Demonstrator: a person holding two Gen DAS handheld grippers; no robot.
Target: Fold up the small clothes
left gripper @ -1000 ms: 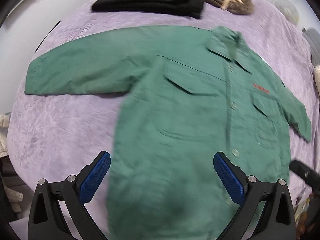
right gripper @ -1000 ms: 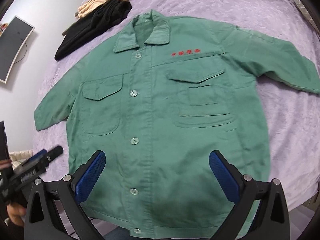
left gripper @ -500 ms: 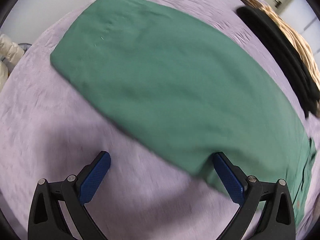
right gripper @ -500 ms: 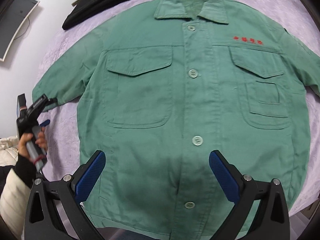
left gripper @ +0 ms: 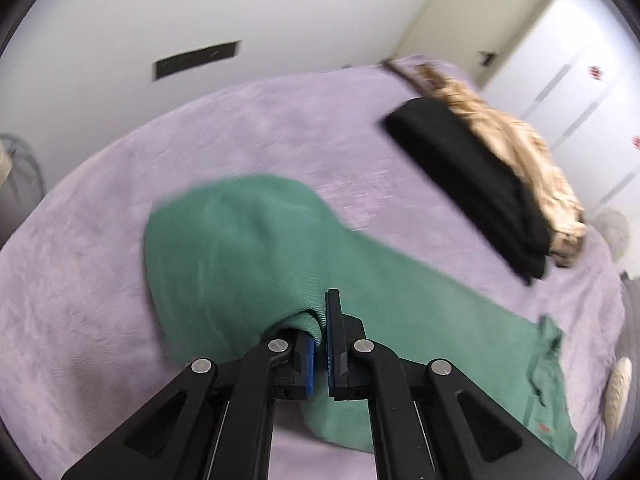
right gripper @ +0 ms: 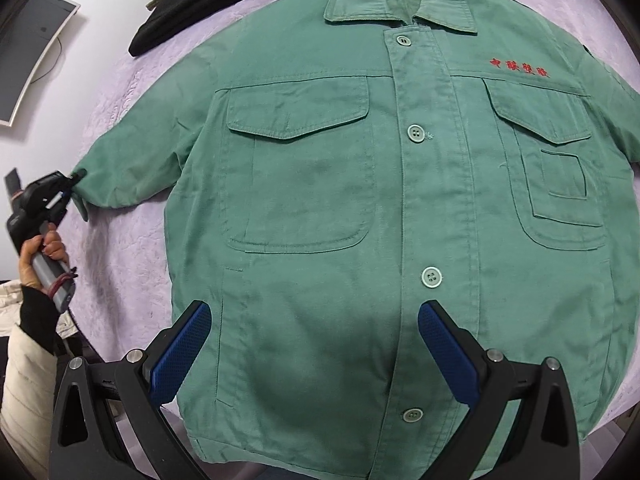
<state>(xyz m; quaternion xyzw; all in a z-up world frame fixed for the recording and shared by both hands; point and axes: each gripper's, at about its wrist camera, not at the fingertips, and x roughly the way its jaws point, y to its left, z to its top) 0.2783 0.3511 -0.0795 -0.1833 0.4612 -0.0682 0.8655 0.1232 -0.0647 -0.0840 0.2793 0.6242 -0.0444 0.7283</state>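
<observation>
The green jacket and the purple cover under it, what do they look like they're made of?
The green jacket looks like sturdy matte woven cloth, likely cotton twill: crisp stitched pocket flaps, plastic-looking buttons, red embroidery. The purple cover looks like soft plush fleece, going by its fuzzy, crinkled nap. Neither can be confirmed by sight.

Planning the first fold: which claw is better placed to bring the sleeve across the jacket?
Left. The left claw is shut on the sleeve cuff; the right claw hangs open over the jacket hem, holding nothing.
</observation>
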